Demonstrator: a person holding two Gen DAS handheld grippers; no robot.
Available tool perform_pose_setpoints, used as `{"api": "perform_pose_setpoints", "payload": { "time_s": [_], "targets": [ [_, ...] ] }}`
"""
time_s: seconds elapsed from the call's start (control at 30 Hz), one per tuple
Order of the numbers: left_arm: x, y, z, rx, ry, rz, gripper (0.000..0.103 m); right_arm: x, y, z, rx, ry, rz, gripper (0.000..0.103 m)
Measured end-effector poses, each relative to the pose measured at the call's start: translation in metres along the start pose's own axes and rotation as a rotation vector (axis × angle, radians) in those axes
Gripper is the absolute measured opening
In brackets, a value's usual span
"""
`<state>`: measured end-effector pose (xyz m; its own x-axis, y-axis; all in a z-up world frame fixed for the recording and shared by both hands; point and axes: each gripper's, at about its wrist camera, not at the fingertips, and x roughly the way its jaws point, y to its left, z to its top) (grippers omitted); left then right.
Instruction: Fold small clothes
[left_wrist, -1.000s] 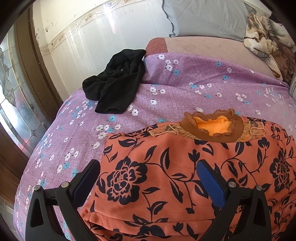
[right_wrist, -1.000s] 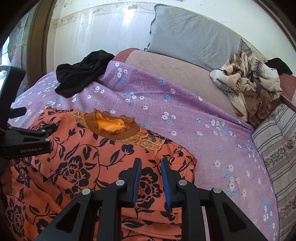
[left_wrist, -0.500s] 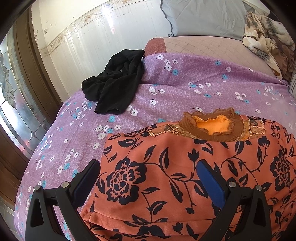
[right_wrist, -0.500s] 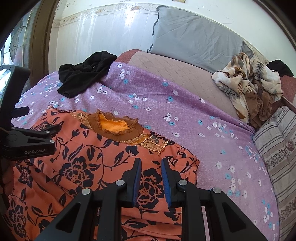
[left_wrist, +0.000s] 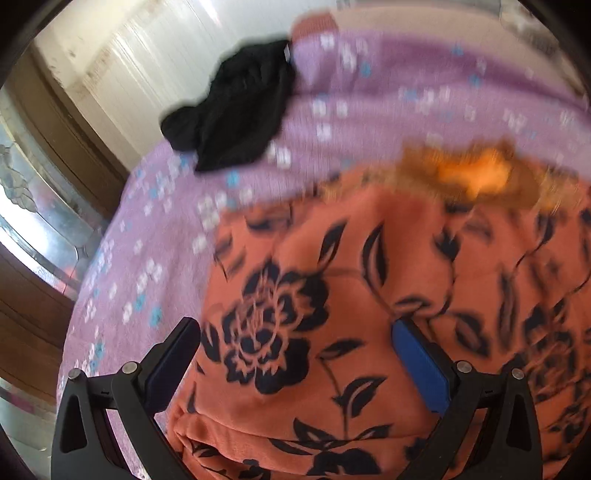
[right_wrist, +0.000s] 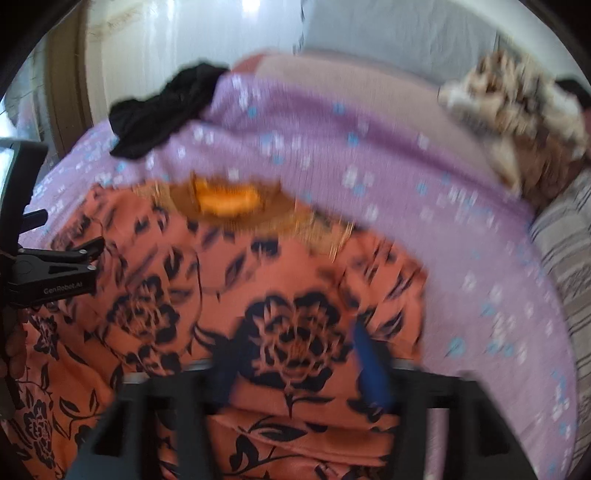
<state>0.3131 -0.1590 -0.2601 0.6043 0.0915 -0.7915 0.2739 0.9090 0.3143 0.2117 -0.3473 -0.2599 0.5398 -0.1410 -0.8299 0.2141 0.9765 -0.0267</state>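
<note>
An orange garment with black flowers (left_wrist: 351, 295) lies folded on the purple flowered bedspread (left_wrist: 155, 236), its brown collar (left_wrist: 476, 173) at the far side. It also shows in the right wrist view (right_wrist: 258, 295). My left gripper (left_wrist: 295, 354) is open, its blue pads standing wide over the garment's near left part. My right gripper (right_wrist: 295, 362) is open over the garment's near right part, with a black flower between its fingers. The left gripper also shows at the left edge of the right wrist view (right_wrist: 55, 269). Both views are blurred.
A black garment (left_wrist: 236, 114) lies crumpled at the bed's far left corner. A grey pillow (right_wrist: 399, 33) and a crumpled patterned cloth (right_wrist: 517, 125) lie at the head of the bed. A striped cushion (right_wrist: 565, 251) is at the right. A glass door (left_wrist: 33, 206) stands left.
My right gripper has opened from nearly shut. Both grippers have moved forward and down toward the garment, blurring the views. The left gripper stays open.
</note>
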Motion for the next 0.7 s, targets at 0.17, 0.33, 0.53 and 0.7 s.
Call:
{"api": "perform_pose_setpoints", "payload": {
  "time_s": [0.17, 0.33, 0.53, 0.7],
  "targets": [
    [-0.011, 0.021, 0.000, -0.058, 0.004, -0.048, 0.103, -0.011, -0.011, 0.000, 0.060, -0.047, 0.061, 0.077],
    [-0.047, 0.056, -0.016, -0.126, -0.065, -0.035, 0.103, -0.048, -0.036, -0.007, 0.133, -0.181, 0.061, 0.077],
    [-0.078, 0.121, -0.089, -0.219, -0.068, -0.001, 0.103, -0.084, -0.090, -0.056, 0.377, -0.189, 0.190, 0.077],
    [-0.093, 0.173, -0.154, -0.274, 0.021, -0.054, 0.103, -0.096, -0.114, -0.135, 0.501, -0.114, 0.307, 0.077]
  ]
}}
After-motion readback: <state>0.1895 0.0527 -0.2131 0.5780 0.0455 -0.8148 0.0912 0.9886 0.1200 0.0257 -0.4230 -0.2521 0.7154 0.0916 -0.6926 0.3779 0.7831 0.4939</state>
